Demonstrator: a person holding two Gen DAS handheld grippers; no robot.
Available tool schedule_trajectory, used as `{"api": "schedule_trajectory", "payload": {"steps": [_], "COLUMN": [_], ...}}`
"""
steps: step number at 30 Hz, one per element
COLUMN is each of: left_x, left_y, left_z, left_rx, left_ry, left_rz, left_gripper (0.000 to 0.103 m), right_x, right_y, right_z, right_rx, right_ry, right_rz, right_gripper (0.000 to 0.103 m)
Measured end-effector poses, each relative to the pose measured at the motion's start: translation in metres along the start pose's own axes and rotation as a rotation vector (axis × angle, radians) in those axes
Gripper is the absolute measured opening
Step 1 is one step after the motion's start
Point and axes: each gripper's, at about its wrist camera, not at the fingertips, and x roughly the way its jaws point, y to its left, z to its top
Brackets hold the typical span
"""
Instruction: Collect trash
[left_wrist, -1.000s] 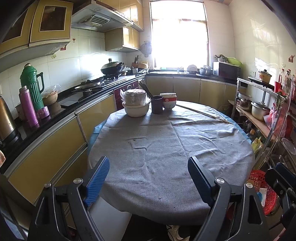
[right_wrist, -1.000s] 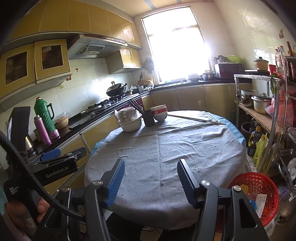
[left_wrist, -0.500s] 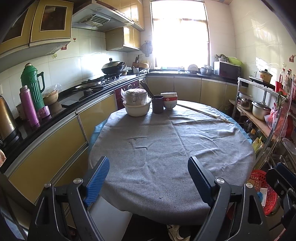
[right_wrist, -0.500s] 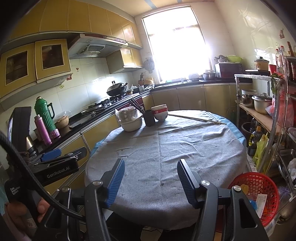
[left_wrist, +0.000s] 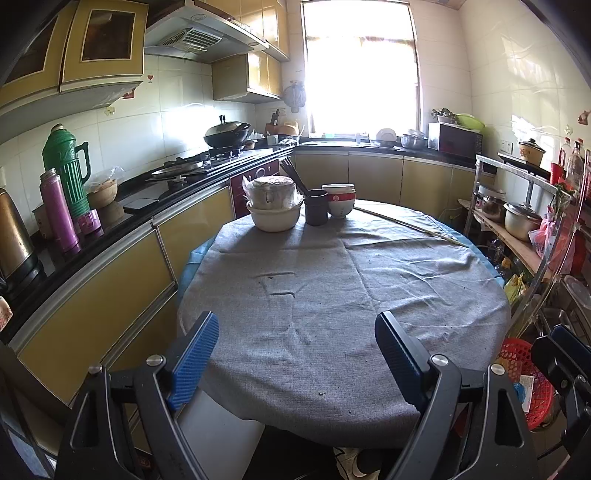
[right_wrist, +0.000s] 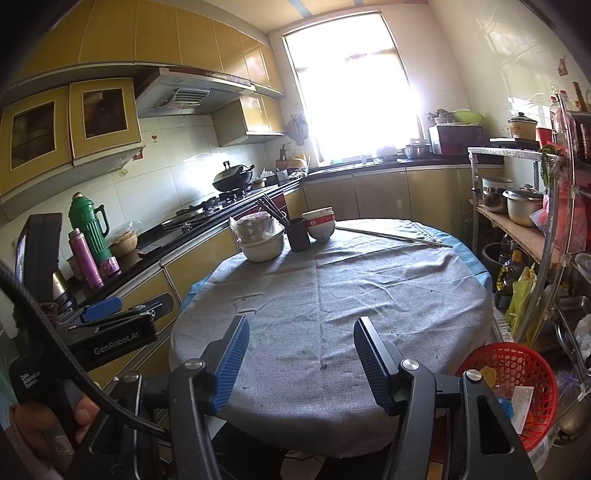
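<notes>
A red mesh basket (right_wrist: 513, 380) with scraps of trash in it stands on the floor right of the table; it also shows in the left wrist view (left_wrist: 528, 384). My left gripper (left_wrist: 295, 354) is open and empty, held over the near edge of the round table's grey cloth (left_wrist: 332, 295). My right gripper (right_wrist: 301, 358) is open and empty over the same near edge. Small dark crumbs dot the cloth (right_wrist: 325, 365). The left gripper's body (right_wrist: 110, 332) shows at the left of the right wrist view.
At the table's far side stand a covered pot in a white bowl (left_wrist: 273, 206), a dark cup with chopsticks (left_wrist: 316, 206) and stacked bowls (left_wrist: 340, 201). A long thin stick (left_wrist: 410, 225) lies far right. A counter (left_wrist: 110, 229) runs left, a metal shelf rack (left_wrist: 524, 229) right.
Both grippers stay open and nearly still. The views have shifted only slightly.
</notes>
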Motion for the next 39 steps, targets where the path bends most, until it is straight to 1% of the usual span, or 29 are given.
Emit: {"api": "schedule_trajectory", "payload": {"steps": [39], "left_x": [0.0006], "left_y": [-0.0004], "left_z": [0.0005], "left_rx": [-0.003], "left_ry": [0.011], "left_rz": [0.001], "left_gripper": [0.087], "right_x": [0.0022], "right_y": [0.0001], "right_z": [-0.0019], "right_rx": [0.004], "right_ry": [0.008], "right_rz": [0.004], "right_gripper": [0.063]}}
